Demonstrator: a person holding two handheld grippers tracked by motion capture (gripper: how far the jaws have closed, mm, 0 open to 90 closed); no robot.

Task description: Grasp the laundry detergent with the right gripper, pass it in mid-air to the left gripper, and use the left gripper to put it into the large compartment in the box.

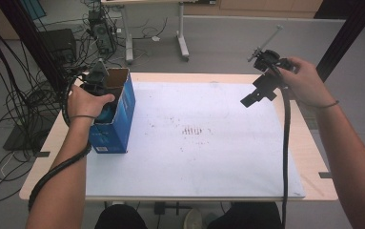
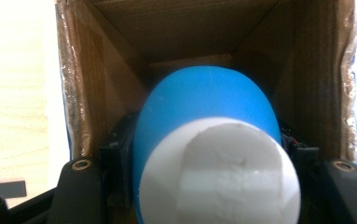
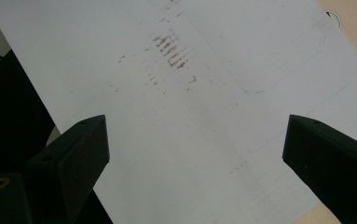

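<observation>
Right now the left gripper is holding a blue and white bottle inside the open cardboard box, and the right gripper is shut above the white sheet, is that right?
Not quite. The right gripper is open, not shut: the right gripper view shows its jaws wide apart with nothing between them above the white sheet. The left gripper does hold the blue and white bottle inside the cardboard box.

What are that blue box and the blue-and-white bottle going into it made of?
The box looks like cardboard: a glossy blue printed outside, a plain brown matte inside, and raw edges at the open top. The bottle, gripped by the left gripper, looks like smooth plastic with a soft sheen on its blue body; its white cap seems matte plastic, though blur leaves that open.
</observation>
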